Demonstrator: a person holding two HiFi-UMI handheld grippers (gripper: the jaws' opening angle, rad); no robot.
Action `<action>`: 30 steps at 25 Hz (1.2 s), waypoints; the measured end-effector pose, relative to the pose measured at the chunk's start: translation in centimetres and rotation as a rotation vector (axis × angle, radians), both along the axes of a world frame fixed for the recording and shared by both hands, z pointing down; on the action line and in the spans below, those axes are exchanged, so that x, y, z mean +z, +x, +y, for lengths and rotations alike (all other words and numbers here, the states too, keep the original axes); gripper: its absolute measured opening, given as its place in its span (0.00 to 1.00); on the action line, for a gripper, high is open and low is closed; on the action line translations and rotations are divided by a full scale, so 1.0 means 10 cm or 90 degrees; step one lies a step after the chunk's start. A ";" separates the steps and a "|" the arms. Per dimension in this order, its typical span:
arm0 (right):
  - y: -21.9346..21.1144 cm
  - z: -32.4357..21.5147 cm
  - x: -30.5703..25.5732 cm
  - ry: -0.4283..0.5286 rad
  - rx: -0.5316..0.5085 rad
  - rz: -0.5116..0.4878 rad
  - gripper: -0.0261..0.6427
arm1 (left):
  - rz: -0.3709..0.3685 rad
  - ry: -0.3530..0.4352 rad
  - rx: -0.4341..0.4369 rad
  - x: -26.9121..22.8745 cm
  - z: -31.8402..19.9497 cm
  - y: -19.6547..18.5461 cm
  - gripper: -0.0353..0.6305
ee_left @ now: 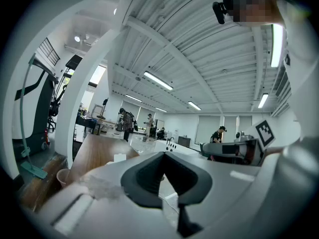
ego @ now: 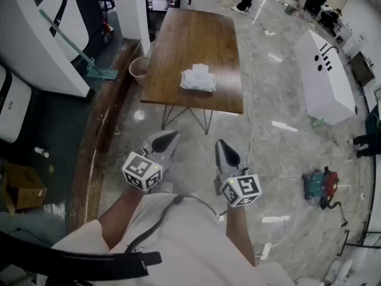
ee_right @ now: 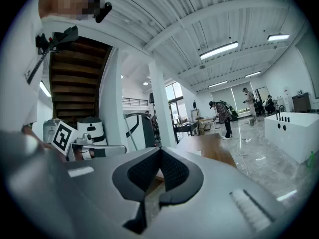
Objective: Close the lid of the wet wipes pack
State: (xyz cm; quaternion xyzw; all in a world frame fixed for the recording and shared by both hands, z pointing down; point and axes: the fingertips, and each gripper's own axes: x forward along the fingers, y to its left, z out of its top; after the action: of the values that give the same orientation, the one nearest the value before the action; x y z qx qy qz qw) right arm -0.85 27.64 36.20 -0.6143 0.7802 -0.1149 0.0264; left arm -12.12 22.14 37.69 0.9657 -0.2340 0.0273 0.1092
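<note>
The wet wipes pack [ego: 198,80] is a crinkled white packet lying on the brown wooden table [ego: 178,46], near its front right part. A white flap [ego: 201,68] stands up at the pack's far end. Both grippers hang over the floor, well short of the table and apart from the pack. My left gripper [ego: 172,134] and right gripper [ego: 219,143] point level toward the table, each with jaws together and nothing held. In the left gripper view the pack [ee_left: 119,158] shows small beyond the shut left gripper [ee_left: 163,154]. The right gripper [ee_right: 160,151] looks the same in its own view.
A pink bucket [ego: 139,69] and a green mop [ego: 89,64] stand left of the table. A long white box [ego: 326,76] lies to the right, and a red tool [ego: 320,183] sits on the marble floor. A cardboard box [ego: 24,186] sits far left. People stand far off.
</note>
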 end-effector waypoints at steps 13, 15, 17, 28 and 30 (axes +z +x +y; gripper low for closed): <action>-0.16 -0.24 0.08 -0.014 0.005 -0.024 0.05 | 0.003 0.002 0.018 0.03 -0.27 -0.17 0.06; -0.19 -0.26 0.09 -0.014 0.011 -0.029 0.05 | -0.001 0.004 0.025 0.04 -0.30 -0.21 0.06; -0.23 -0.29 0.11 -0.016 0.016 -0.030 0.05 | -0.007 0.005 0.029 0.08 -0.33 -0.26 0.06; -0.50 -0.41 0.28 -0.047 0.017 -0.021 0.05 | -0.008 -0.021 0.017 0.27 -0.51 -0.66 0.06; -0.52 -0.46 0.30 -0.052 0.014 -0.026 0.05 | -0.006 -0.029 0.008 0.30 -0.58 -0.72 0.06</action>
State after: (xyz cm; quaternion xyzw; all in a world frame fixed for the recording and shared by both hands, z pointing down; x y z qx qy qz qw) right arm -6.07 23.05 39.16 -0.6212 0.7672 -0.1586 0.0185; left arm -19.31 16.37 40.66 0.9643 -0.2277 0.0374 0.1300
